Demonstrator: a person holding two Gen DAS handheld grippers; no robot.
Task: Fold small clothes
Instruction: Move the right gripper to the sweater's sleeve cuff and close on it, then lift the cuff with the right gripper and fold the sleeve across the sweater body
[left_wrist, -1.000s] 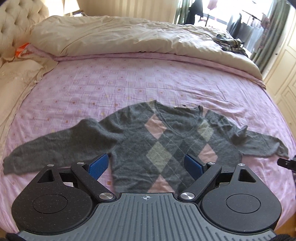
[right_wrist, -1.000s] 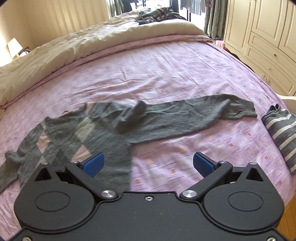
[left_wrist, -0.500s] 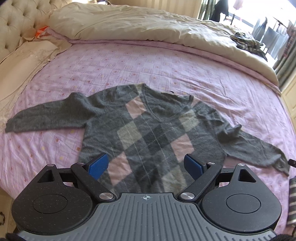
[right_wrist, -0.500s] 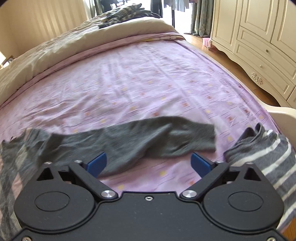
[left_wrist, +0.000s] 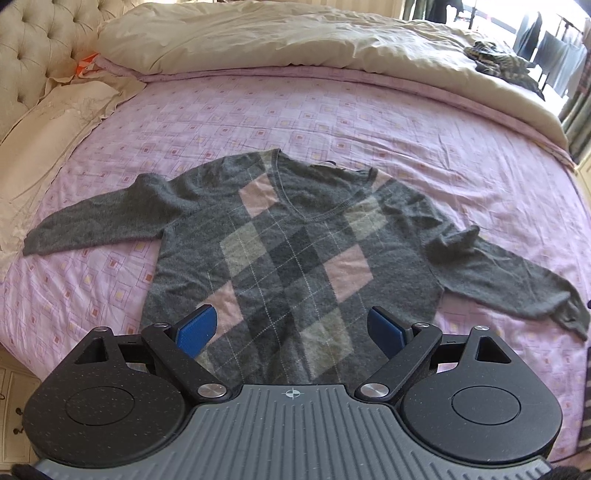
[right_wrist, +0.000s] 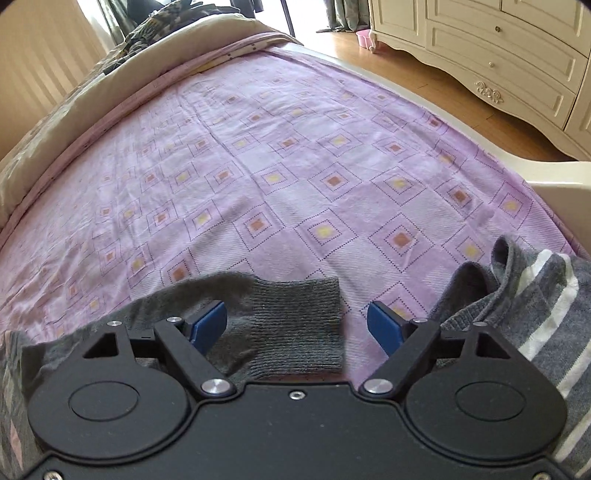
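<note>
One garment is under inspection: a grey argyle sweater lying face up and spread flat on the pink patterned bedsheet, collar toward the cream duvet, hem toward my left gripper. I judge the knit soft, light and limp, with a fuzzy surface that should not slip in the pads; it will drape and stretch rather than hold a crease, so I would take it at finished edges, namely a cuff, the hem corners or a shoulder seam. Relative to the sweater's body, one sleeve runs out toward the pillow side and lies fairly flat, while the other sleeve carries a raised bunch of fabric just beyond the armpit. My left gripper hangs over the hem with its blue pads wide apart and nothing between them; I cannot tell whether they touch the knit. My right gripper sits at the far end of that bunched sleeve, jaws likewise spread wide, with the ribbed cuff lying in the gap but not pinched; contact with the pads is not evident. A grey striped garment lies just beside the cuff, on the side away from the sweater's body.
</note>
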